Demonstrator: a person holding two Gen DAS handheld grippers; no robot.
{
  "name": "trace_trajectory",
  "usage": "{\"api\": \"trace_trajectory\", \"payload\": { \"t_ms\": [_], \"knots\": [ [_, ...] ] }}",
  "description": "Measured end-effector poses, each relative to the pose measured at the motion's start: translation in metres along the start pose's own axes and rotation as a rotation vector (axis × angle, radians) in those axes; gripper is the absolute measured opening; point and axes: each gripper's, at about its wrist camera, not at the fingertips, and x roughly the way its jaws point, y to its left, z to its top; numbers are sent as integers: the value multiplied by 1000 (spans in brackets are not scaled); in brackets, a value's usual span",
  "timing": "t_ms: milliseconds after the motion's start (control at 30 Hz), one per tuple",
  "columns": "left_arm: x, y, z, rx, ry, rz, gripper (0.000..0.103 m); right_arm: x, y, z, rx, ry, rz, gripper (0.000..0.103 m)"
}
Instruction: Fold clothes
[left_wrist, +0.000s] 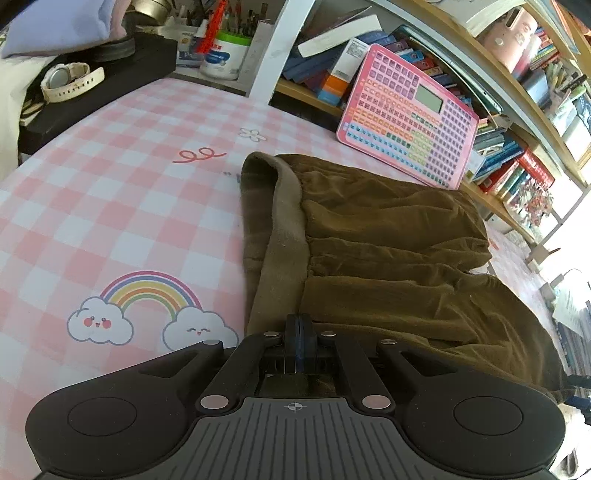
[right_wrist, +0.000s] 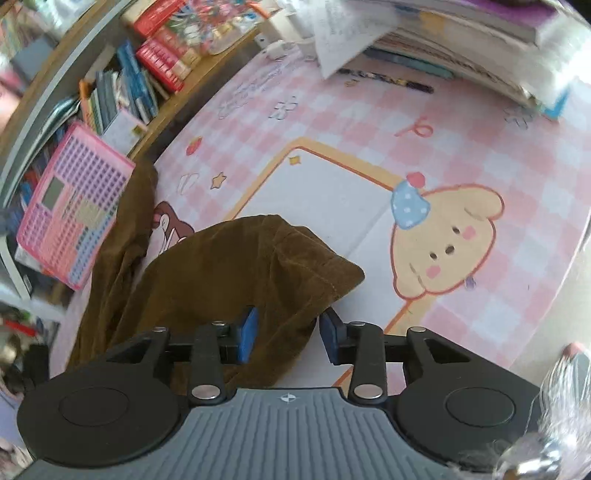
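The desk (left_wrist: 110, 206) is covered by a pink and white checked mat, and a rainbow between two smiling clouds is printed on it at the lower left of the left view. In the right view a cartoon puppy in a blue dotted hat is printed at the right of the frame.

The brown pants (left_wrist: 388, 258) are spread over the middle and right of the left view, with the waistband turned toward the left. In the right view the brown pants (right_wrist: 229, 280) are bunched up in the lower middle of the frame.

A pink toy keyboard (left_wrist: 406, 118) is leaned against the bookshelf (left_wrist: 524, 110) at the upper right. A white tub (left_wrist: 221, 55) with a blue label is stood at the top; its writing is too small to be read. A white watch (left_wrist: 70, 81) is laid at the upper left.

The left tool (left_wrist: 300, 339) is pressed shut at the near edge of the waistband; whether cloth is pinched cannot be told. The right tool (right_wrist: 290, 332) is held wide open, with cloth lying loose between its blue pads (right_wrist: 249, 334).
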Motion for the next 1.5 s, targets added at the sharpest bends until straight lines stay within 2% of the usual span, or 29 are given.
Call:
{"api": "trace_trajectory", "payload": {
  "t_ms": [267, 333, 400, 567, 667, 733, 800, 900, 967, 1067, 1167, 1233, 1267, 1300, 1400, 1500],
  "knots": [
    [-6, 6, -1, -6, -2, -2, 5, 10, -18, 4, 172, 7, 3, 34],
    [-7, 8, -1, -8, -4, 3, 5, 15, -18, 6, 203, 7, -5, 30],
    [-8, 10, -1, -6, -9, 16, 5, 19, -15, 10, 209, 4, -4, 5],
    [-6, 12, 4, -1, -18, 56, 5, 9, 32, 32, 44, -62, 115, 3],
    [-5, 13, 7, 4, -11, 56, 5, -41, 86, 44, -155, -169, 358, 3],
    [-6, 15, 6, 3, -11, 52, 5, -70, 99, 43, -229, -208, 467, 3],
    [-7, 17, 4, -14, -19, 46, 5, -78, 85, 38, -196, -192, 444, 3],
    [-7, 21, 2, -39, -28, 35, 5, -46, 32, 24, -89, -88, 179, 3],
    [-7, 21, 3, -33, -24, 30, 5, -21, -6, 15, 0, -29, 59, 3],
    [-6, 19, 4, -9, -12, 32, 5, -7, -29, 3, 46, -16, 10, 3],
    [-8, 14, 5, 7, -19, 50, 5, 0, -28, -7, 19, 0, -52, 8],
    [-13, 10, 6, 13, -39, 60, 5, -4, -25, -10, -1, -21, -96, 14],
    [-17, 8, 6, 15, -61, 50, 5, -6, -23, -11, -10, -33, -118, 20],
    [-21, 6, 6, 17, -83, 38, 5, -10, -22, -10, -20, -53, -143, 22],
    [-27, 0, 5, 29, -106, -9, 5, -26, -15, -7, -81, -149, -231, 22],
    [-20, -7, -2, 85, -58, -10, 5, -35, 8, -7, -210, -235, -227, 22]
  ]
}}
